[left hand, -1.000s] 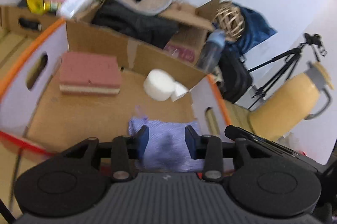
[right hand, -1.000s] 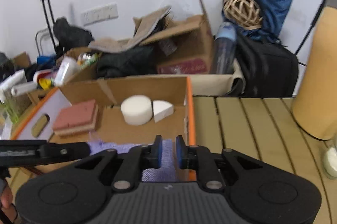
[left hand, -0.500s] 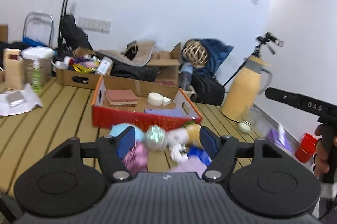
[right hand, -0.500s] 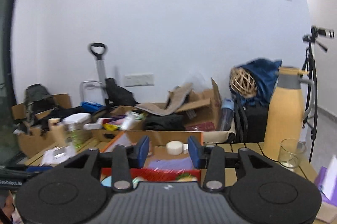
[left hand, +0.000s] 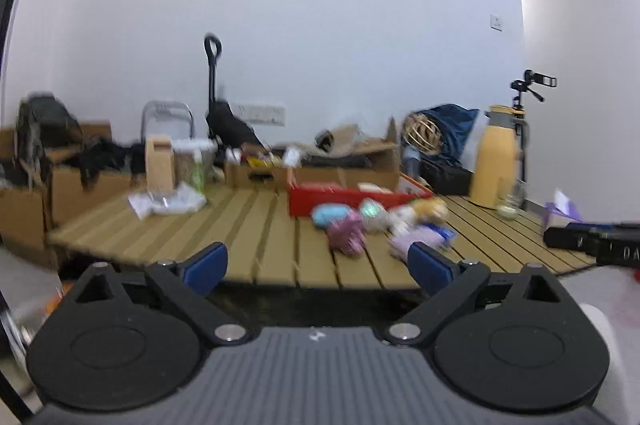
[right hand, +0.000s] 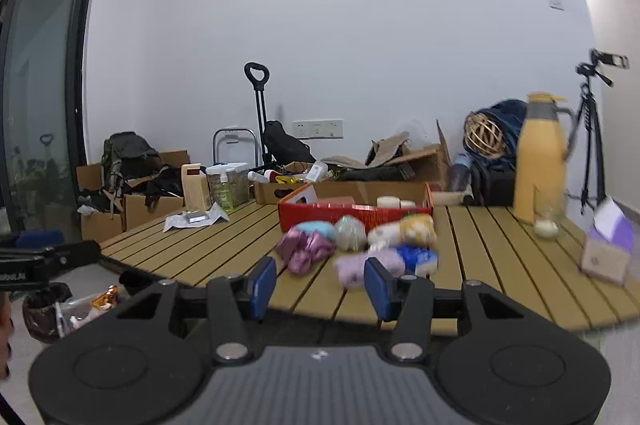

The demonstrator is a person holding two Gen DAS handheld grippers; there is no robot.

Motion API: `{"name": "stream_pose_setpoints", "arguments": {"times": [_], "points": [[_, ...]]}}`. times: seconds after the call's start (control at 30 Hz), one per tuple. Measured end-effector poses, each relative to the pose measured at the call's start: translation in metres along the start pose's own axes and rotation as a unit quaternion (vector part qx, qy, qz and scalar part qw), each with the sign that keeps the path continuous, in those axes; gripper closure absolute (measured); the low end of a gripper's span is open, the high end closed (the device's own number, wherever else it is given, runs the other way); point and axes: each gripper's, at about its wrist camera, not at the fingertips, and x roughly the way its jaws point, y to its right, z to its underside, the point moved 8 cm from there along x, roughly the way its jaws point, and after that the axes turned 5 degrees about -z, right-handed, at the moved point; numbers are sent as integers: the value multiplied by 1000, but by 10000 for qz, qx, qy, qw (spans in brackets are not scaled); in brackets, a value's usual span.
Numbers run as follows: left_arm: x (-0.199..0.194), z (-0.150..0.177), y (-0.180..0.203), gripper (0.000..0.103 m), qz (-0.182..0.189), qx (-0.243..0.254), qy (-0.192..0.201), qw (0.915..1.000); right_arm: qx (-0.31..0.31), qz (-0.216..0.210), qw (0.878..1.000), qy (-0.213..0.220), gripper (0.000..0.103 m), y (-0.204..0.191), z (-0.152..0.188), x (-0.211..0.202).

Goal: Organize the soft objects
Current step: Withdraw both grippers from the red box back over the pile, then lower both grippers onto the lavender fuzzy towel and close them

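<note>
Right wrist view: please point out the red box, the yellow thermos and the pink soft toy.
red box [right hand: 320, 219]: right wrist view, on its red front wall.
yellow thermos [right hand: 540, 161]: right wrist view, on the middle of its body.
pink soft toy [right hand: 304, 251]: right wrist view, on its middle.

Ahead of the claw, a slatted wooden table [right hand: 224, 245] fills the middle ground. Far to the claw's right on it stands a yellow thermos jug [right hand: 540, 161], with a small glass [right hand: 546, 221] just in front of it and a purple-and-white tissue box [right hand: 608, 245] nearer the table's right edge. To the claw's left lies a crumpled white packet [right hand: 196, 219], with a tan carton [right hand: 195, 187] and a green bottle [right hand: 224, 191] behind it. Beyond the table, against the white wall, stand a black trolley handle [right hand: 258, 105], open cardboard boxes [right hand: 132, 201], a wicker ball [right hand: 484, 135] and a tripod [right hand: 592, 129].
</note>
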Motion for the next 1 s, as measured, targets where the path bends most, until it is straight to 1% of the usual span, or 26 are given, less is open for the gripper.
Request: {"name": "stream_pose_setpoints", "arguments": {"times": [0.07, 0.13, 0.2, 0.33, 0.4, 0.47, 0.6, 0.7, 0.73, 0.77, 0.8, 0.83, 0.87, 0.9, 0.93, 1.0], "points": [[-6, 13, 8, 4, 33, 118, -82, 9999, -14, 52, 10000, -65, 50, -3, 20, -22], [-6, 20, 18, 4, 29, 271, -146, 9995, -25, 113, 9998, -134, 48, -2, 33, -39], [-11, 22, 20, 4, 78, 285, -129, 9995, 14, 184, 9998, -122, 41, 2, 36, -48], [-14, 25, 27, 2, 187, 361, -107, 9991, 149, 239, 9996, -72, 41, 9, 34, -45], [-4, 25, 30, 2, 199, 365, -161, 9990, 153, 179, 9997, -93, 41, 11, 32, -36], [15, 22, 36, 3, 259, 341, -248, 9988, 171, 135, 9997, -106, 41, 15, 29, -22], [71, 9, 50, 4, 525, 162, -383, 9978, 285, 188, 9993, -166, 42, 39, 17, 26], [116, 1, 63, 11, 637, 197, -389, 9970, 346, 235, 9989, -234, 42, 61, 9, 70], [134, -1, 69, 15, 736, 246, -407, 9962, 371, 247, 9986, -268, 42, 71, 7, 89], [149, -1, 74, 22, 820, 279, -447, 9952, 396, 256, 9985, -295, 45, 79, 4, 105], [170, -1, 80, 26, 953, 317, -529, 9935, 425, 264, 9982, -328, 50, 88, 2, 122], [189, -1, 85, 37, 1043, 308, -649, 9919, 477, 281, 9976, -405, 54, 98, 0, 143], [207, 1, 91, 49, 1120, 293, -798, 9901, 524, 297, 9969, -501, 65, 106, -3, 161], [225, 3, 98, 53, 1230, 304, -953, 9874, 576, 293, 9962, -576, 73, 113, -5, 177], [246, 5, 107, 55, 1340, 354, -1057, 9847, 632, 231, 9959, -611, 75, 120, -8, 194], [278, 13, 117, 55, 1384, 416, -1210, 9821, 726, 137, 9944, -751, 77, 134, -11, 227]]}}
